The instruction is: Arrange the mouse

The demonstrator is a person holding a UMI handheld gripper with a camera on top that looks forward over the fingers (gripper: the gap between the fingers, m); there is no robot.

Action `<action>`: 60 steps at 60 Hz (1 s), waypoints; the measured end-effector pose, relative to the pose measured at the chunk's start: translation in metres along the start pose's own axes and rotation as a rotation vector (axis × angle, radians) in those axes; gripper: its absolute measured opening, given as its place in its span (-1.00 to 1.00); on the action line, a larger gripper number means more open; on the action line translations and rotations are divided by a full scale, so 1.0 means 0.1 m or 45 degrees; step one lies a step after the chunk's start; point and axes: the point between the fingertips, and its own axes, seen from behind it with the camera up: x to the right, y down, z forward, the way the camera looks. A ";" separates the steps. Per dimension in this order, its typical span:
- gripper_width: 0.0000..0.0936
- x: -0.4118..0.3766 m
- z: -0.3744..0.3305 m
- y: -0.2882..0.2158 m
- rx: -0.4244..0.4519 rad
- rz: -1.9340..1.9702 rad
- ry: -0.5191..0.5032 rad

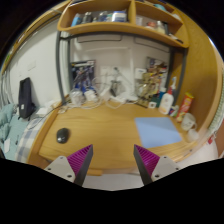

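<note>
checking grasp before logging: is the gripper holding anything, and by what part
Nothing is held: the gripper is open and empty, the mouse lying on the desk beyond its fingers.

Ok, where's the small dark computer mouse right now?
In the gripper view, the small dark computer mouse lies on the wooden desk, ahead of the open gripper on its left-finger side, across from the blue mat.

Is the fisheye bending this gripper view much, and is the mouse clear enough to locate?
Gripper view: strong barrel distortion, the desk edge and shelf curve; lighting even, no harsh glare; the mouse is small but distinct, ahead of the open gripper.
</note>
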 end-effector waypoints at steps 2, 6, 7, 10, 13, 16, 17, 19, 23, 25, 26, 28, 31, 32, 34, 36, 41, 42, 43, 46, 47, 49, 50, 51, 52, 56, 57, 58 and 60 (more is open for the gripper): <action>0.76 -0.29 0.10 0.10 -0.007 0.003 -0.040; 0.78 -0.82 0.28 0.24 -0.029 0.002 -0.115; 0.79 -0.94 0.32 0.26 -0.036 0.000 -0.131; 0.79 -1.27 0.46 0.30 -0.051 -0.012 -0.174; 0.79 -1.56 0.61 0.31 -0.067 -0.020 -0.194; 0.80 -1.81 0.76 0.31 -0.091 -0.023 -0.210; 0.79 -1.89 0.80 0.30 -0.094 -0.024 -0.218; 0.79 -2.05 0.90 0.27 -0.093 -0.029 -0.234; 0.79 -2.25 1.11 0.22 -0.106 -0.025 -0.237; 0.80 -2.34 1.21 0.20 -0.110 -0.029 -0.238; 0.80 -2.37 1.26 0.19 -0.114 -0.033 -0.238; 0.80 -2.42 1.36 0.19 -0.125 -0.041 -0.230; 0.80 -2.46 1.50 0.19 -0.128 -0.060 -0.211; 0.79 -2.47 1.55 0.19 -0.129 -0.065 -0.206; 0.77 -2.50 1.63 0.21 -0.136 -0.071 -0.201; 0.76 -2.53 1.71 0.24 -0.145 -0.069 -0.199; 0.66 -2.58 1.87 0.27 -0.134 -0.072 -0.193; 0.65 -2.58 1.89 0.29 -0.135 -0.075 -0.187; 0.60 -2.58 1.92 0.25 -0.107 -0.076 -0.182; 0.44 -2.58 1.95 0.22 -0.079 -0.063 -0.180; 0.40 -2.57 1.96 0.22 -0.075 -0.057 -0.173; 0.10 -2.54 1.97 0.20 -0.056 -0.043 -0.151; 0.02 -2.53 1.97 0.20 -0.049 -0.032 -0.146; 0.02 -2.53 1.97 0.19 -0.038 -0.025 -0.146; 0.01 -2.53 1.97 0.19 -0.028 -0.022 -0.146; -0.09 -2.53 1.98 0.18 0.018 -0.014 -0.147; -0.05 -2.54 1.96 0.19 0.022 -0.012 -0.149; -0.16 -2.54 1.96 0.18 0.025 -0.012 -0.154; -0.23 -2.55 1.95 0.19 0.022 -0.025 -0.163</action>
